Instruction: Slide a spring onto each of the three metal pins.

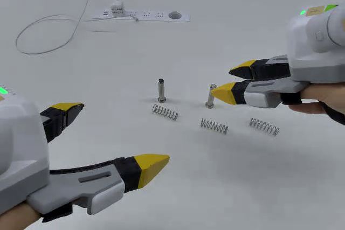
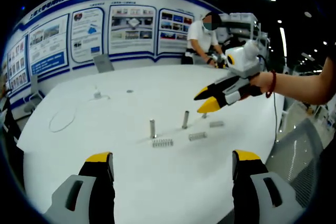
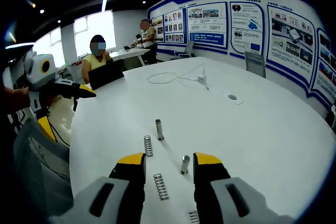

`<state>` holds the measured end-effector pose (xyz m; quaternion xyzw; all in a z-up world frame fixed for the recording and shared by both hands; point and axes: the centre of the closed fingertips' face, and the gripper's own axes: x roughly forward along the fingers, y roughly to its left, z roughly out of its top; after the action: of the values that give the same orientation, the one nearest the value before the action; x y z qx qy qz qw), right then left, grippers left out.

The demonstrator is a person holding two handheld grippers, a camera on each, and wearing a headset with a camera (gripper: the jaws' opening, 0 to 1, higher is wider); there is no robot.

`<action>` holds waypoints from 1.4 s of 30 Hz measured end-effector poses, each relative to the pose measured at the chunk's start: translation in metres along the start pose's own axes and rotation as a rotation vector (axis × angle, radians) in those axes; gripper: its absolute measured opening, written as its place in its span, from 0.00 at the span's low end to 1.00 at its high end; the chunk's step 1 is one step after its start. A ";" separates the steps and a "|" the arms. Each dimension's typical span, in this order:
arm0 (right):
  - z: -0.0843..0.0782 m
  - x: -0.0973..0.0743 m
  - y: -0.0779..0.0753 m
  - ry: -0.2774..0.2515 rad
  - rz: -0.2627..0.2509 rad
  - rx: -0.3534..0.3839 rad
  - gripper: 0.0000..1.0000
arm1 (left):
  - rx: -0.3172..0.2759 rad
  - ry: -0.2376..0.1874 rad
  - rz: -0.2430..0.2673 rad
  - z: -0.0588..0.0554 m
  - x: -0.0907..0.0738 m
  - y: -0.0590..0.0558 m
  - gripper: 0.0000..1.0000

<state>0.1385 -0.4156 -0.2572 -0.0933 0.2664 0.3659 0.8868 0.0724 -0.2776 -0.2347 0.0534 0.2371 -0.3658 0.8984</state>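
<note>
Nearest us is our left tool (image 1: pixel 124 133), its jaws spread wide with nothing between them. It hangs over the white worktop (image 1: pixel 226 197). In the left gripper view this tool (image 2: pixel 173 156) looks straight along its jaws at the parts, which lie well ahead of it.

Our right tool (image 1: pixel 222 82) reaches in opposite the left tool, with its jaws partly parted and nothing clamped. The left gripper view shows it (image 2: pixel 197 104) above the pins. Far beyond both tools lies a power strip (image 1: pixel 143 15) with a thin cable (image 1: pixel 48 30) looping away from it.

Two metal pins stand upright. The right pin (image 1: pixel 210 96) stands at the tip of the right tool's lower jaw. In the right gripper view it (image 3: pixel 185 164) sits between the two jaws, closer to one. We cannot tell whether it touches. The left pin (image 1: pixel 161 90) stands apart, ahead of the right tool's tips.

Three springs lie flat, none on a pin. The first spring (image 1: pixel 165 112) lies just beside the left pin, the middle spring (image 1: pixel 214 126) below the right tool's tips, and the third spring (image 1: pixel 264 126) under the right tool's body.
</note>
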 end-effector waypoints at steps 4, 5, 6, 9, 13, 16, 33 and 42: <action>0.000 0.011 0.011 0.002 0.036 -0.013 0.37 | -0.002 -0.002 0.006 0.000 -0.001 0.001 0.95; -0.001 0.015 0.014 0.003 0.044 -0.018 0.36 | -0.002 -0.002 0.006 0.000 -0.001 0.001 0.95; -0.001 0.017 0.016 0.006 0.052 -0.020 0.36 | -0.003 -0.003 0.007 0.000 -0.001 0.001 0.95; -0.003 0.027 0.022 0.013 0.070 -0.024 0.35 | -0.004 -0.006 0.008 0.000 -0.002 0.002 0.95; -0.009 0.040 0.028 0.035 0.082 -0.015 0.35 | -0.005 -0.004 0.011 -0.002 -0.001 0.003 0.95; -0.016 0.048 0.030 0.056 0.083 -0.017 0.34 | -0.010 -0.005 0.013 -0.003 -0.001 0.003 0.95; -0.035 0.088 0.035 0.087 0.052 0.004 0.26 | -0.026 0.004 0.014 -0.009 -0.001 0.007 0.92; -0.045 0.098 0.033 0.095 0.035 -0.010 0.20 | -0.032 0.013 0.003 -0.013 0.002 0.006 0.91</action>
<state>0.1555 -0.3494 -0.3470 -0.1104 0.3078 0.3781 0.8661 0.0728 -0.2705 -0.2478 0.0419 0.2488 -0.3601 0.8982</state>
